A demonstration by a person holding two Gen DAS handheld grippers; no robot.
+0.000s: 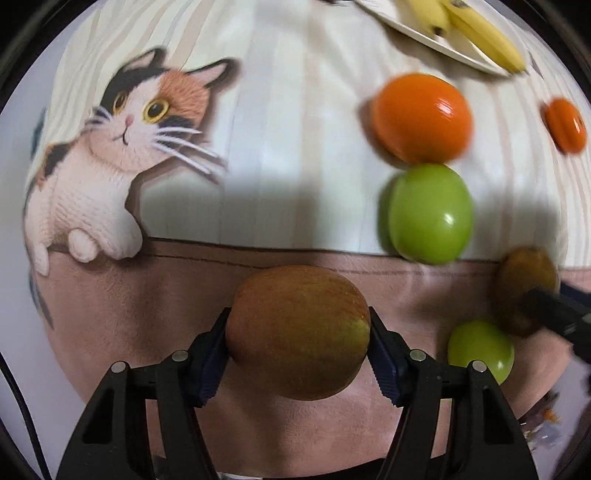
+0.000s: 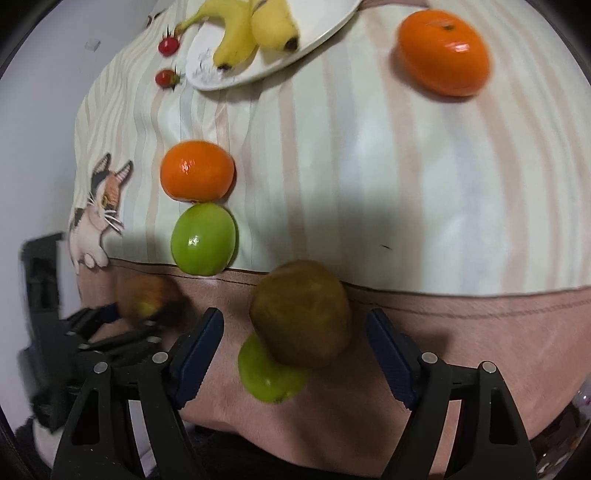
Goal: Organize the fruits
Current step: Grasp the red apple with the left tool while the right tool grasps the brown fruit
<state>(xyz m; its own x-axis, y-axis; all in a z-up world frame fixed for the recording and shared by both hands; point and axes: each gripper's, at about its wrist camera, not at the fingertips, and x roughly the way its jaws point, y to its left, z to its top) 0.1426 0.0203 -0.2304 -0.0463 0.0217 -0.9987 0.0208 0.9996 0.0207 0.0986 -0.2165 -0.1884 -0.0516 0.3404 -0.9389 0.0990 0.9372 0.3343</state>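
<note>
My left gripper [image 1: 297, 332] is shut on a brown kiwi [image 1: 297, 332] above the pink band of the cloth. My right gripper [image 2: 295, 332] is open, with a second brown kiwi [image 2: 301, 314] between its fingers and not touching them; this kiwi rests partly on a green fruit [image 2: 266, 376]. An orange [image 2: 197, 171] and a green fruit [image 2: 204, 239] touch in a column. Another orange [image 2: 443, 51] lies far right. Bananas [image 2: 243, 29] lie on a white plate [image 2: 332, 26].
Two small red fruits [image 2: 168, 46] lie left of the plate. The cloth has a cat print [image 1: 122, 155] at the left. The left gripper with its kiwi shows blurred at the left of the right wrist view [image 2: 147, 299].
</note>
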